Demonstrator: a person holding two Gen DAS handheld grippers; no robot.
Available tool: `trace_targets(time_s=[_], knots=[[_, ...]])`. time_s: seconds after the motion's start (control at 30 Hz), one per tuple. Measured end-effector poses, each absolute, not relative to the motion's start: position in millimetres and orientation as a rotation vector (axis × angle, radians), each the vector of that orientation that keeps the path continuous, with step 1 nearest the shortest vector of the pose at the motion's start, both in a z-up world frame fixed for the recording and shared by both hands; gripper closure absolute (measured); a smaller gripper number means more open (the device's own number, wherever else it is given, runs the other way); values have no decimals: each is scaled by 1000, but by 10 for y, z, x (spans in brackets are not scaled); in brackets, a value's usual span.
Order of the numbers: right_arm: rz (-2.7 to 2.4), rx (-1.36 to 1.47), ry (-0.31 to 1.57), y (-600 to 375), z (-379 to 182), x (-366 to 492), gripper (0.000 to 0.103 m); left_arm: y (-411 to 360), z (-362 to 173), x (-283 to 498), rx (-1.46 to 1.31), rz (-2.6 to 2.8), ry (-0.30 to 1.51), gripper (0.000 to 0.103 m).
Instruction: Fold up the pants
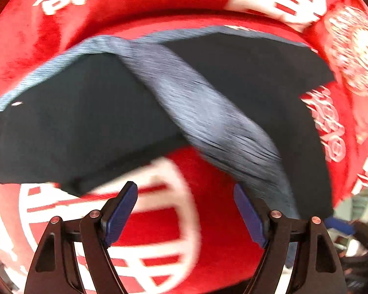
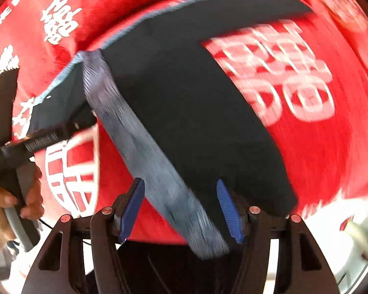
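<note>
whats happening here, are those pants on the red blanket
Yes. A person holding tongs in each hand is folding dark pants spread on a red blanket with white characters. A grey striped band of the fabric lies diagonally across the pants. Neither tool grips anything: the left tongs hang open over bare blanket, and the right tongs are open above the near end of the grey band. The pictures are blurred.

Domestic setting, probably a bedroom: a plush red blanket (image 1: 216, 220) printed with white double-happiness characters (image 2: 279, 73) covers a soft surface, and dark pants (image 1: 81, 122) lie spread on that blanket.
</note>
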State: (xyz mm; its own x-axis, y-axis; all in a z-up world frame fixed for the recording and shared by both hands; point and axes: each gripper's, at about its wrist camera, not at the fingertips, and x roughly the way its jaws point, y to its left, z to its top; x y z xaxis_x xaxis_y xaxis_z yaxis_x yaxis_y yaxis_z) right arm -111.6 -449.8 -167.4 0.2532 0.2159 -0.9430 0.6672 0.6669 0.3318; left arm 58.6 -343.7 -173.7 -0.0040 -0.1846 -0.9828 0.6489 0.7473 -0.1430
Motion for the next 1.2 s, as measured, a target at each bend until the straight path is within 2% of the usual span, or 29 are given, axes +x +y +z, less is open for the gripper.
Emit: trace_targets(time_s=[0.2, 0.43, 0.53, 0.6, 0.63, 0.67, 0.7, 0.77, 0.8, 0.87, 1.03, 1.2], knots=[[-441, 1021, 1242, -4406, -1965, -1785, 38, -3705, -1933, 151, 436, -801, 1496, 21], [-348, 1156, 1136, -4317, -2211, -1888, 40, -4017, -1957, -94, 516, -822, 1435, 21], [-310, 1154, 1098, -4305, -2197, -1822, 55, -4141, -1962, -221, 515, -829, 1441, 21], [-288, 1163, 1085, -4299, -2209, -1772, 69, -4180, -1957, -295, 520, -832, 1436, 21], [-271, 1172, 1084, -4308, -2222, -1758, 73, -4236, -1963, -331, 520, -834, 1434, 21], [-257, 1177, 1101, -4309, -2249, -1731, 85, -4262, -1962, -459, 516, -833, 1432, 23], [-247, 1178, 1130, -4313, -2275, -1710, 100, -4282, -1952, -482, 504, -836, 1433, 41], [-233, 1177, 1141, -4365, -2217, -1712, 100, -4381, -1941, -554, 479, -853, 1450, 67], [-220, 1166, 1122, -4431, -2099, -1703, 100, -4450, -1949, -609, 471, -844, 1454, 73], [-202, 1147, 1084, -4578, -1890, -1721, 100, -4536, -1875, -617, 424, -824, 1473, 76], [-179, 1092, 994, -5279, -1281, -1511, 100, -4808, -1621, -567, 324, -805, 1489, 76], [-163, 992, 954, -6096, -916, -1059, 100, -5221, -1439, -297, 264, -813, 1453, 76]])
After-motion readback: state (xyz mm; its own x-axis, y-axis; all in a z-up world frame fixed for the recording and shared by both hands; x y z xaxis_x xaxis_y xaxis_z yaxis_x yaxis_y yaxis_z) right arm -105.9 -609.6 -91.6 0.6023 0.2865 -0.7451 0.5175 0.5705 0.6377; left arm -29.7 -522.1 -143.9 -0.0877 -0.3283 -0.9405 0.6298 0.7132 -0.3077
